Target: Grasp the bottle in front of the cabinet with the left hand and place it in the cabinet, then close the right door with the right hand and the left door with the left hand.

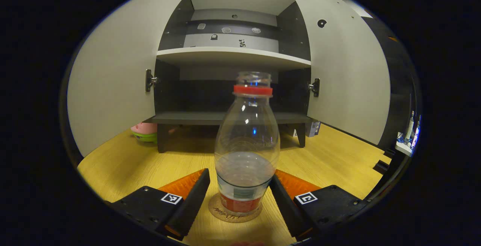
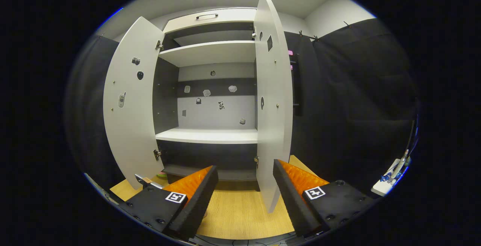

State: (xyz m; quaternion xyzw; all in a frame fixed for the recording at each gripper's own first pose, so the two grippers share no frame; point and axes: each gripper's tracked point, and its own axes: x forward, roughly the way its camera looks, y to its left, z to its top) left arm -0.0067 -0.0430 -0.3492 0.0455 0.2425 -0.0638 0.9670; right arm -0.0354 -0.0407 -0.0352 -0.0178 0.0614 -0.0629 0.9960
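Note:
A clear, capless plastic bottle with a red neck ring and red label stands upright on a round coaster on the wooden table. My left gripper is open, with a finger on each side of the bottle's lower body; the right finger is very close to it and a small gap shows on the left. Beyond stands the cabinet with its left door and right door swung open. My right gripper is open and holds nothing, facing the cabinet, with the right door seen edge-on.
A pink and green object lies behind the left door, beside a cabinet leg. A small box sits by the right leg. The bottom compartment is dark and open. A white power strip lies far right.

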